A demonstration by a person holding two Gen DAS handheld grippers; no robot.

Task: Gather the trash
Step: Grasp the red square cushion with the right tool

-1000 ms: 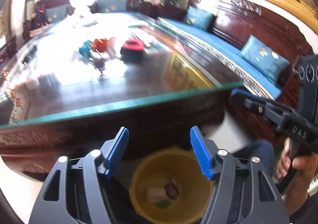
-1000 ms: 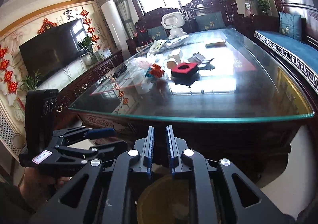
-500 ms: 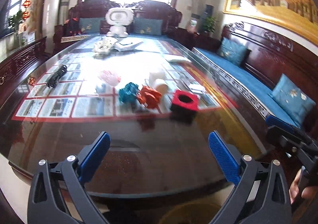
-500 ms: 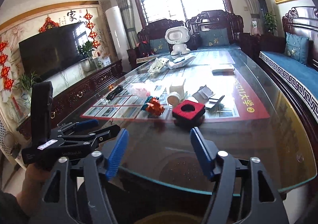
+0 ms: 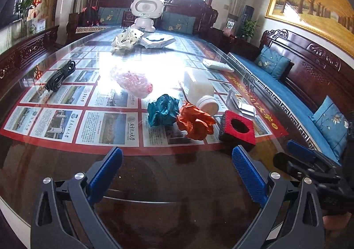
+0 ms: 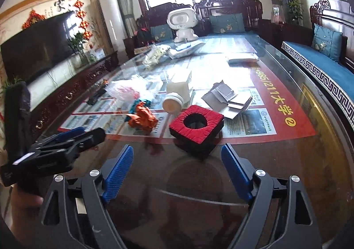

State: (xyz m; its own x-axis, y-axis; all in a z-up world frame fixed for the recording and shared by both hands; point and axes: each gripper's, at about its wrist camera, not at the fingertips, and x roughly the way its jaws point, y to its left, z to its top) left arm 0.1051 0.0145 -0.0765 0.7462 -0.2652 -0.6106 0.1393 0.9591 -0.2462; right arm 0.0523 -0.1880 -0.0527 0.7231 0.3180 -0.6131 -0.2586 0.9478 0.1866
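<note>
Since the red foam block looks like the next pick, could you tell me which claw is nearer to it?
Right. The right claw faces the red foam block squarely; the left claw sits off to its left.

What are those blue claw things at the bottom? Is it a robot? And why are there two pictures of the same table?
No robot here: a person holds one grabbing tool in each hand. Each tool carries its own camera, so you get two views of one glass table. The left gripper fills the bottom of the left picture, the right gripper the right one. Both have their blue jaws wide open and hold nothing. On the table lie an orange crumpled paper, a teal crumpled paper, a red and black foam block, a white bottle on its side, a pink plastic bag and a white toy robot.
</note>
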